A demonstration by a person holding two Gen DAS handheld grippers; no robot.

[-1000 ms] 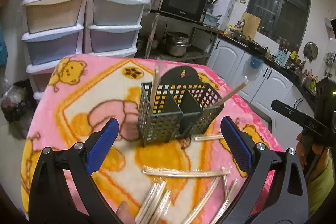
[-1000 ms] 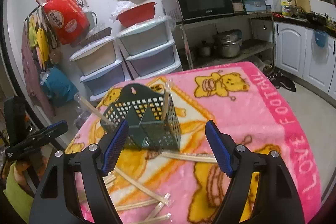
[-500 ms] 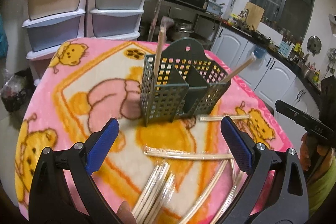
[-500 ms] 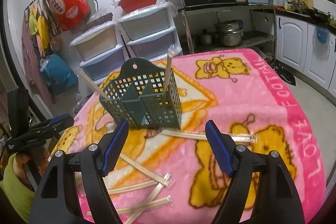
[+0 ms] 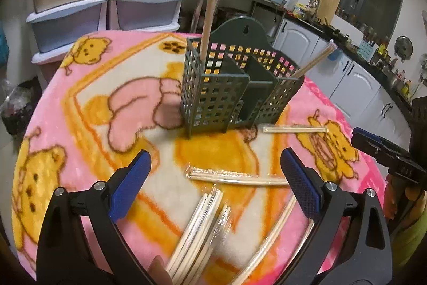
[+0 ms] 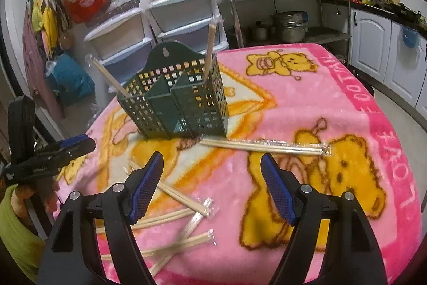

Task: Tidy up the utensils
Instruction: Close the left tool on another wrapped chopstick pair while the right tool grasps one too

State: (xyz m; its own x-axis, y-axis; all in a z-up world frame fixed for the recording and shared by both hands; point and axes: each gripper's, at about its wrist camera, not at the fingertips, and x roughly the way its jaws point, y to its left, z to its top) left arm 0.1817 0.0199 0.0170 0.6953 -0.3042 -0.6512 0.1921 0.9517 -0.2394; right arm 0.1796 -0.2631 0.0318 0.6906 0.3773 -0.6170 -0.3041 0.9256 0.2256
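Left wrist view: left gripper [image 5: 214,178] with fingers [image 5: 130,186] spread wide, holding nothing, above wrapped chopsticks [image 5: 234,177] lying on the pink blanket [image 5: 80,103] that covers the bench. Green caddy [image 5: 234,92] stands upright beyond them; one wrapped pair upright in its left compartment [image 5: 209,18], another leaning out at its right [image 5: 312,62]. Right gripper [image 5: 384,154] at the right edge.

Right wrist view: right gripper [image 6: 210,185], fingers [image 6: 276,187] parted and empty. Caddy [image 6: 176,103] just behind; one wrapped pair [image 6: 264,146] beside its base, several loose pairs [image 6: 181,207] scattered lower left. Left gripper [image 6: 56,151] at the left.
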